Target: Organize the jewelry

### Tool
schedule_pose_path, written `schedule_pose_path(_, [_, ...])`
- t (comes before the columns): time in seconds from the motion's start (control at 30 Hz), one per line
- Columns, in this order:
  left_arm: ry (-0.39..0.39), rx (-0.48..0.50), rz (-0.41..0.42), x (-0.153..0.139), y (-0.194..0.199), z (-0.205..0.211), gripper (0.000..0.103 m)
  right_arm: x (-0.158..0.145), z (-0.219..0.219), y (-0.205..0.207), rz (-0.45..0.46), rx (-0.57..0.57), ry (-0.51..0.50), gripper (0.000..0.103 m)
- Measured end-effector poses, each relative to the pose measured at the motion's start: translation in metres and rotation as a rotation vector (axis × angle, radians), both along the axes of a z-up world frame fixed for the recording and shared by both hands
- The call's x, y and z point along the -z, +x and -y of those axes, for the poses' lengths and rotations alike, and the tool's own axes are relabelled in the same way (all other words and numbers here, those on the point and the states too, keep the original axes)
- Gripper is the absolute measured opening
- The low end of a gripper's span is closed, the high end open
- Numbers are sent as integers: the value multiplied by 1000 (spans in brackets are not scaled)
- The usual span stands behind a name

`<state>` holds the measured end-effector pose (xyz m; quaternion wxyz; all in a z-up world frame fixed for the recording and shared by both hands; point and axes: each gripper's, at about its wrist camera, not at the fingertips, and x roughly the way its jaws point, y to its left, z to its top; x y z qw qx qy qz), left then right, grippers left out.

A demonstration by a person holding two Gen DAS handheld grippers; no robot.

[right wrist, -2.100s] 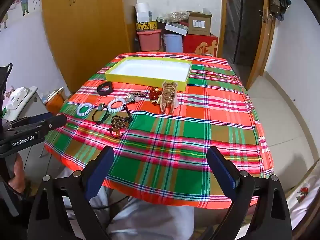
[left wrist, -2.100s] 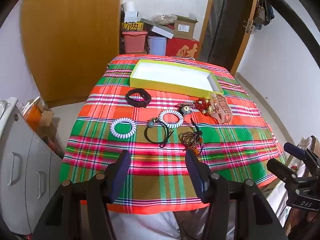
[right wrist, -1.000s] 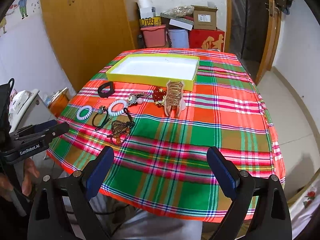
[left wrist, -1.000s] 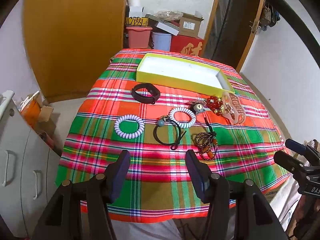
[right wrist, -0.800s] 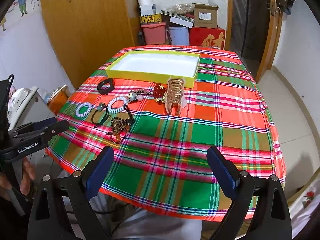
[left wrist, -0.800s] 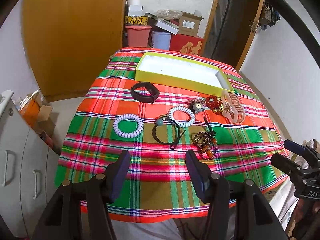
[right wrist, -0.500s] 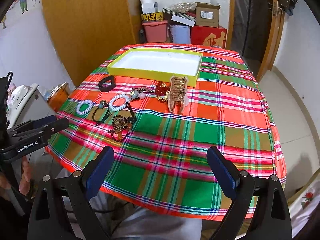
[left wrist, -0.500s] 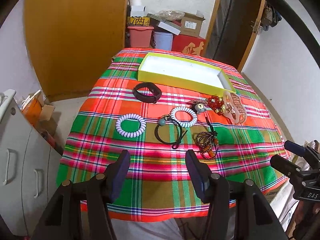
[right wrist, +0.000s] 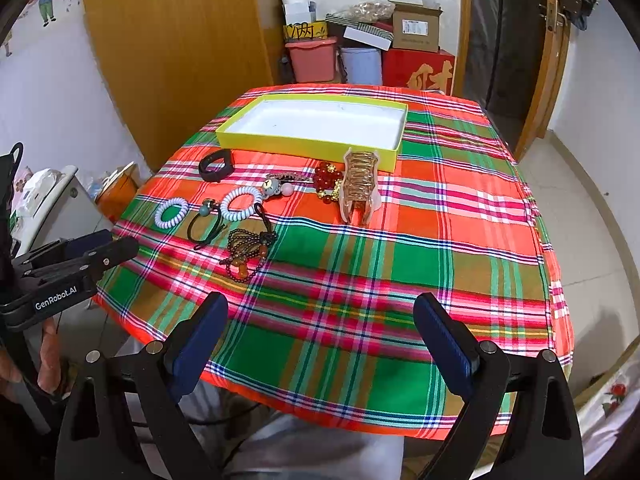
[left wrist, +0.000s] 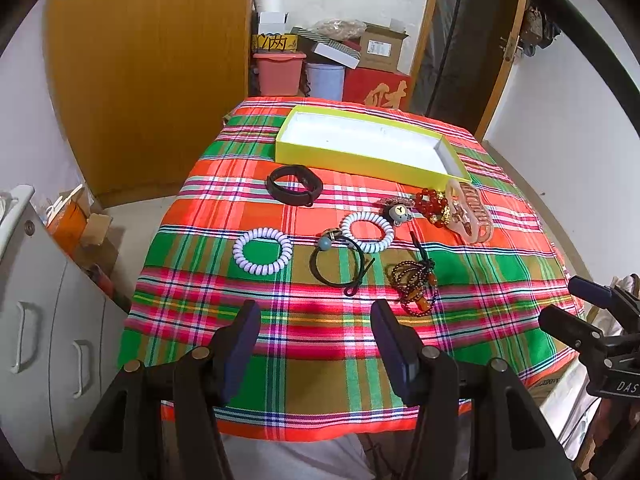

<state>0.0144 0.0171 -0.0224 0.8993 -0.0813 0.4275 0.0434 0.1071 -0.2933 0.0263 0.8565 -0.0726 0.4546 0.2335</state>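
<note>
A shallow yellow box point(left wrist: 362, 162) point(right wrist: 308, 145) with a white inside stands empty at the far side of the plaid table. In front of it lie a black band point(left wrist: 295, 185) point(right wrist: 216, 166), two white coil hair ties point(left wrist: 262, 251) point(left wrist: 367, 230), a black hair tie with a bead point(left wrist: 338, 266), a dark bead bracelet point(left wrist: 414, 286) point(right wrist: 248, 250), a red bead bracelet point(left wrist: 430, 205) and a large pink hair claw point(left wrist: 468, 211) point(right wrist: 359, 188). My left gripper point(left wrist: 314, 326) is open and empty above the near table edge. My right gripper point(right wrist: 320, 326) is wide open and empty.
The table carries a red, green and orange plaid cloth point(right wrist: 440, 240). A wooden wardrobe point(left wrist: 148, 60) stands at the back left, boxes and tubs point(left wrist: 328, 68) behind the table, and a white cabinet point(left wrist: 36, 300) at the left.
Both grippers have moved a little forward toward the table, so the jewelry sits slightly nearer in both views. Nothing on the table has moved.
</note>
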Motion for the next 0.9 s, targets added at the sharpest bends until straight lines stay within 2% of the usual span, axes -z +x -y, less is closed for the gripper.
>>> schedule_pose_path(0.9, [6,6,1,-5,2,2,57,-4,-2,1,1,-13,3,94])
